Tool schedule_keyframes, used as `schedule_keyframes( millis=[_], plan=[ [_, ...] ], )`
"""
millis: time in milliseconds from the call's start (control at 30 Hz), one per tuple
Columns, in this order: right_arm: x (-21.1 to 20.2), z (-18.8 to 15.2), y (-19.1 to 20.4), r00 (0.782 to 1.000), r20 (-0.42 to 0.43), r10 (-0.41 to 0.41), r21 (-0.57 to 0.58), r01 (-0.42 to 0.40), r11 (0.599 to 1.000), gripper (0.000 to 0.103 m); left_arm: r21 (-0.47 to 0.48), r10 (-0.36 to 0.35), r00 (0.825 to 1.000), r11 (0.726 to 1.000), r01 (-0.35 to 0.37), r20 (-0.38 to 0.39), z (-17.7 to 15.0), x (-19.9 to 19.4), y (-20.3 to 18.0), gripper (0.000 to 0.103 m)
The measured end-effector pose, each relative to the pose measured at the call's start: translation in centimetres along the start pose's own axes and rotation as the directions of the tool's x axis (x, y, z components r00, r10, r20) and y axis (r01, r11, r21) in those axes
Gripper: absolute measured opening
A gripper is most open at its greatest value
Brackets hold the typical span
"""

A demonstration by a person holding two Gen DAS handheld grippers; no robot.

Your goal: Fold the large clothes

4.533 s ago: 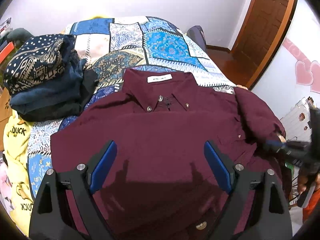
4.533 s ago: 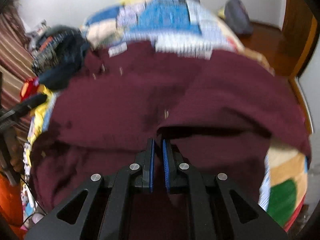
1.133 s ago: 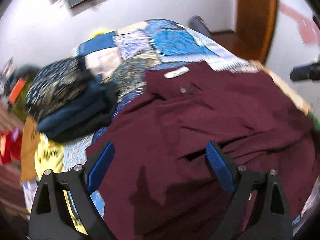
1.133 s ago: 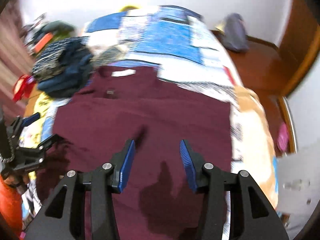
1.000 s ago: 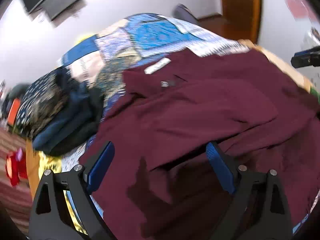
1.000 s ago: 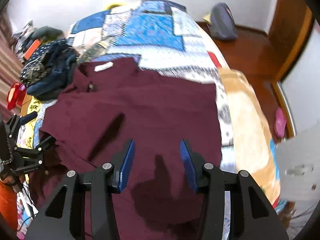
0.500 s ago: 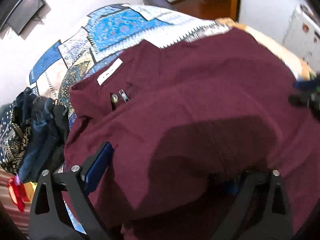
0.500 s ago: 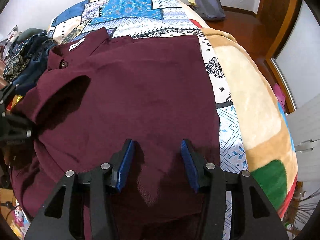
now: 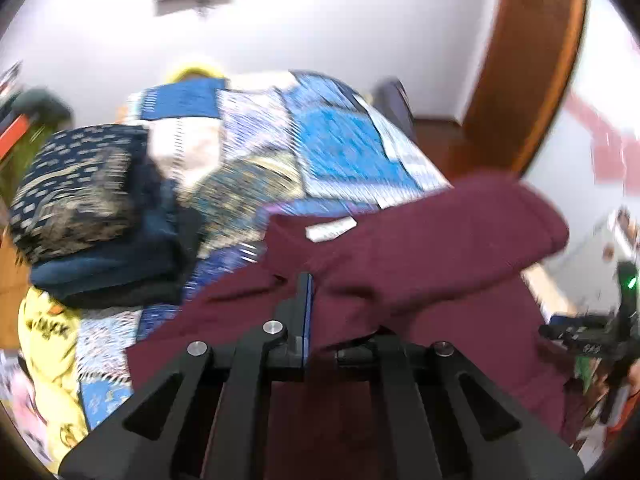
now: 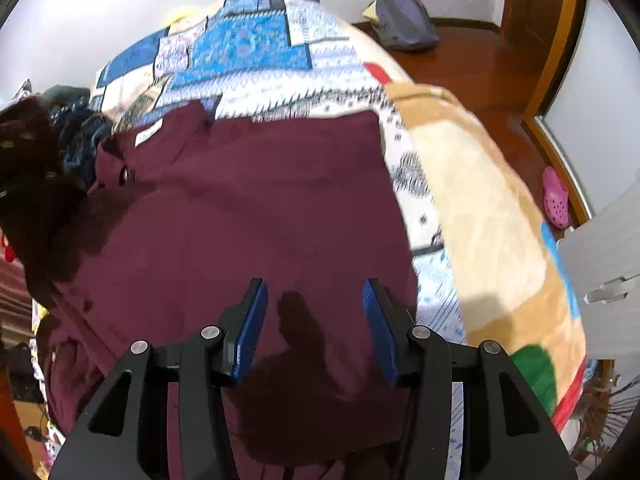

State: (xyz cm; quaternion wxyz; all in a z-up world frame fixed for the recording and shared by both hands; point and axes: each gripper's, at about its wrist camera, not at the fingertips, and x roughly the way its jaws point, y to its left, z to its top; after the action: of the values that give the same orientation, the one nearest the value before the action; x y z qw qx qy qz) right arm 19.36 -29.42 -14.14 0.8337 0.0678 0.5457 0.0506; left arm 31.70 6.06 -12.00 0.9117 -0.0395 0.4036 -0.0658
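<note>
The left gripper (image 9: pixel 310 312) has just snapped closed on a fold of the dark maroon button-up shirt (image 10: pixel 248 216) lying on the blue patchwork quilt (image 10: pixel 256 40), lifting that side (half a second ago its jaws gaped wide); likely the left-side fold begins. The right gripper (image 10: pixel 312 320) hovers open, empty.
</note>
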Motion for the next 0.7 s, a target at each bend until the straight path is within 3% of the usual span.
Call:
schedule_keyframes(
  millis=[133,267,500,633,700],
  plan=[
    [0.4,0.7,0.7,1.000,0.007,0.000,-0.006,0.000,1.000,0.046,-0.102,-0.003,0.998,0.995,0.010,0.070,-0.2,-4.0,4.2,0.005],
    [2.2,0.7,1.4,0.999,-0.048,-0.008,-0.021,0.007,1.000,0.046,-0.171,0.009,0.998,0.985,0.002,0.061,-2.3,-5.3,6.8,0.005],
    [3.3,0.2,2.6,0.995,-0.070,-0.066,-0.079,0.060,0.995,0.046,-0.287,0.017,0.994,0.957,-0.047,-0.105,-9.5,-2.5,10.5,0.009],
    [3.2,0.3,2.5,0.995,-0.077,-0.068,-0.076,0.062,0.995,0.046,-0.323,0.015,0.972,0.942,-0.092,-0.234,-14.0,-0.4,12.3,0.027],
    [3.2,0.3,2.5,0.994,-0.079,-0.069,-0.074,0.064,0.995,0.046,-0.367,-0.044,0.965,0.928,-0.056,-0.257,-15.6,0.1,13.4,0.030]
  ],
)
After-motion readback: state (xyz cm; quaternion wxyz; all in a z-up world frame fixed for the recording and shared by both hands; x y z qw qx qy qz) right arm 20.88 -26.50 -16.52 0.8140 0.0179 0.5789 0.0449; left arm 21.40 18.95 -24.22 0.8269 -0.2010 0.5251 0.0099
